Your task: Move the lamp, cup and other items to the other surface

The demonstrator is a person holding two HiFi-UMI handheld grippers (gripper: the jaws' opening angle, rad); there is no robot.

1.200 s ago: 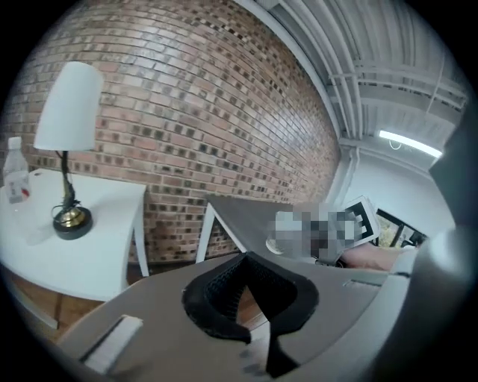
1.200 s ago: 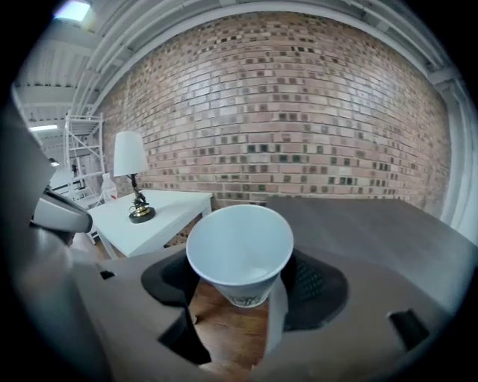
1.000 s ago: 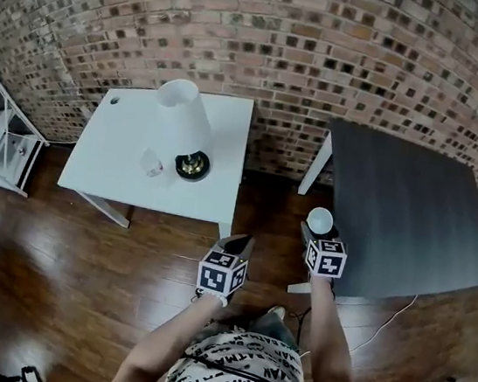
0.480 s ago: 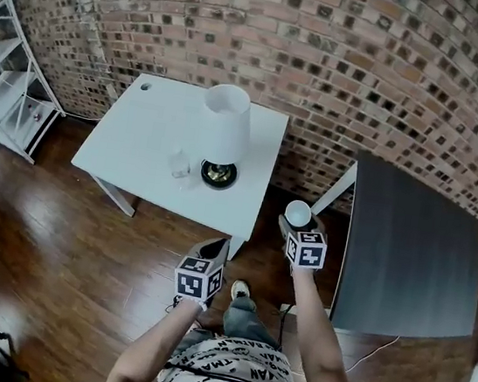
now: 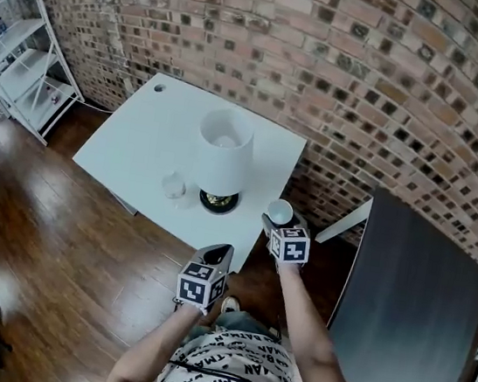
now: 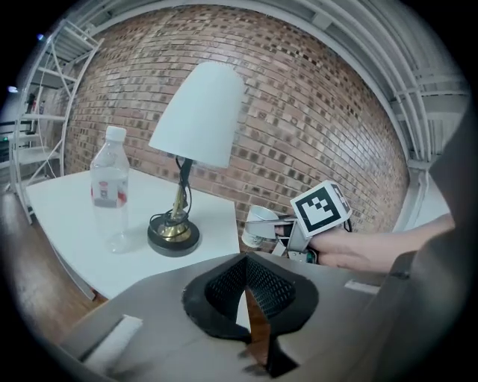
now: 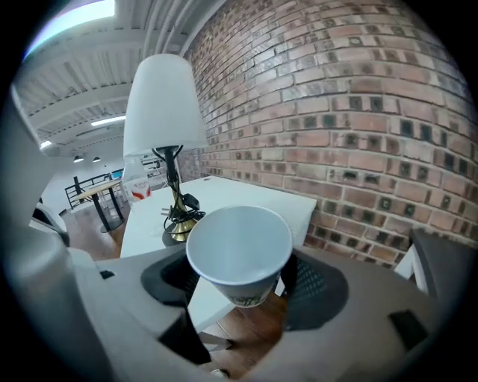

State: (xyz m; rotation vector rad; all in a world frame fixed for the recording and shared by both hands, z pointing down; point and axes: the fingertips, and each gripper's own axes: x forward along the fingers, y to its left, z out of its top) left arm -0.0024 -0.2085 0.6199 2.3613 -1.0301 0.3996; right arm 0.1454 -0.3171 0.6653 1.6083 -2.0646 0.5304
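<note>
Cup (image 7: 239,242): white paper, upright, mouth open, clamped at its sides between the two jaws of the right tool (image 7: 240,280). In the head view it sits at frame centre, held in the air at the right edge of the white tabletop (image 5: 140,141). Lamp (image 5: 222,159): white conical shade, brass stem on a dark round foot with the cord coiled round it, standing on that tabletop just left of the cup. Bottle (image 5: 173,186): clear plastic, white cap, red label, upright, just left of the lamp's foot. Left tool (image 6: 249,298): jaws drawn together to a thin slit, nothing between them, at lower centre of the head view, below the tabletop's near edge and over the wooden floor (image 5: 46,247). Dark tabletop (image 5: 409,298): right of frame, well apart from the lamp. Brick wall (image 5: 372,63): behind both tabletops. White shelving rack (image 5: 18,66): upper left.
</note>
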